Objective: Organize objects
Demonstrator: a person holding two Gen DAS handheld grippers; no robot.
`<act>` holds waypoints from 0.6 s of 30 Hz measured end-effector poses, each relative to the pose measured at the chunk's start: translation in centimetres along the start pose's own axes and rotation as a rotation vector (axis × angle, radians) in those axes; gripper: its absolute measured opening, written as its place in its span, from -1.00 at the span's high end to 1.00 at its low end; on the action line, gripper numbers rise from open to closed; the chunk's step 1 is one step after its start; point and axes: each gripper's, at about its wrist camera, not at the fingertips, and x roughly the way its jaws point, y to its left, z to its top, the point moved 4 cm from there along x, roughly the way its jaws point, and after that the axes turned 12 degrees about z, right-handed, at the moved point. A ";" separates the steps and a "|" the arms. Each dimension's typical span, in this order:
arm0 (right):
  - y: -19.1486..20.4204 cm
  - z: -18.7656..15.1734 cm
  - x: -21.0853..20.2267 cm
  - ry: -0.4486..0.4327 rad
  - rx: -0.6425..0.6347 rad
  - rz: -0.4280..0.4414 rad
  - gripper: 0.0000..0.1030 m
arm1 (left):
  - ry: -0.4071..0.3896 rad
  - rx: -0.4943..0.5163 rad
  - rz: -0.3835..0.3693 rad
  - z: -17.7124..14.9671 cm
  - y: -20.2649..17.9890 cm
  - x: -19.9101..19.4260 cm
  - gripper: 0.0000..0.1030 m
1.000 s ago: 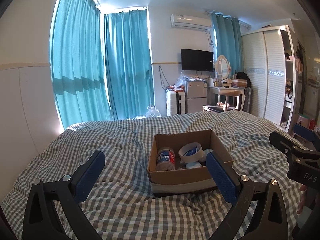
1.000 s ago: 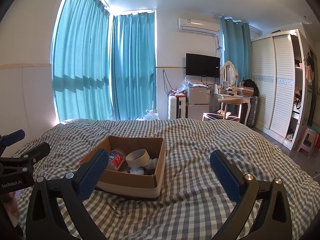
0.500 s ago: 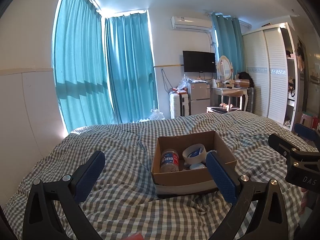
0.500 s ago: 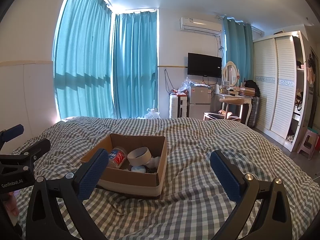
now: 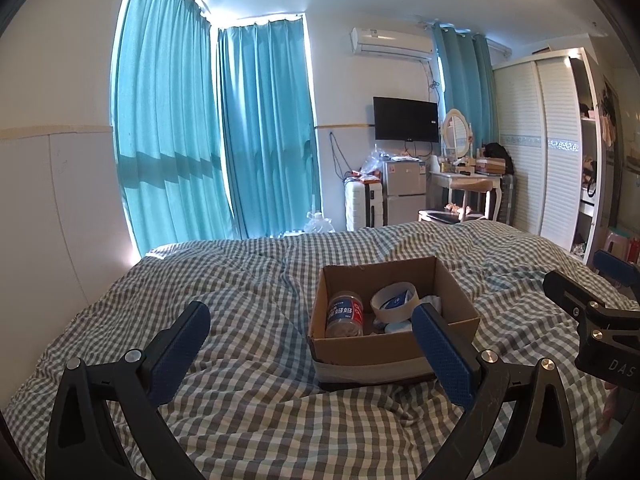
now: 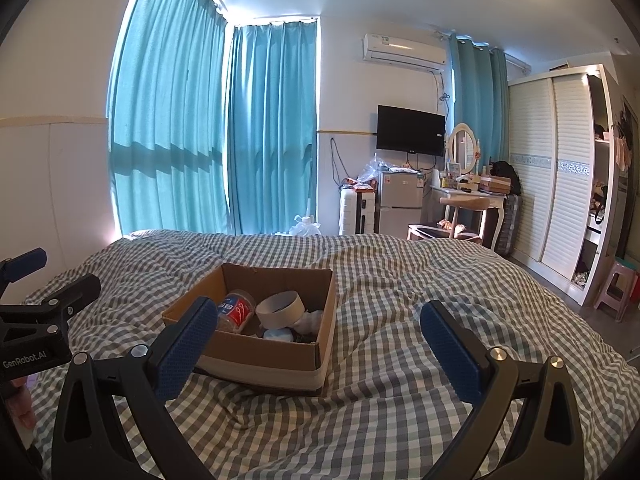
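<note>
An open cardboard box (image 5: 384, 350) sits on the checked bedspread (image 5: 248, 280); it also shows in the right wrist view (image 6: 256, 354). Inside lie a plastic bottle with a red and blue label (image 5: 345, 318) (image 6: 236, 310), a roll of tape (image 5: 394, 303) (image 6: 280, 310) and some white and pale blue items (image 6: 310, 322). My left gripper (image 5: 312, 344) is open and empty, held above the bed just left of and in front of the box. My right gripper (image 6: 316, 340) is open and empty, in front of the box's right side.
Teal curtains (image 5: 224, 132) cover the windows behind the bed. Beyond the bed stand a small fridge (image 5: 402, 196), a white suitcase (image 5: 362, 208), a dressing table with a chair (image 5: 472, 188) and a white wardrobe (image 5: 548, 152). A pink stool (image 6: 614, 288) stands at the right.
Both grippers have tilted up and drawn back a little, so the box sits slightly lower and farther in view. Both stay open and empty.
</note>
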 end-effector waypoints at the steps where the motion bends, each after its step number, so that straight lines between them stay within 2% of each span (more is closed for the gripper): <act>1: 0.0 0.0 0.0 0.000 0.000 0.000 -0.98 | 0.002 -0.001 -0.002 -0.1 0.0 0.0 -1.00; 18: -0.1 -0.5 0.4 0.013 0.009 0.003 -0.98 | 0.017 0.004 -0.006 -0.6 -0.2 0.3 -1.00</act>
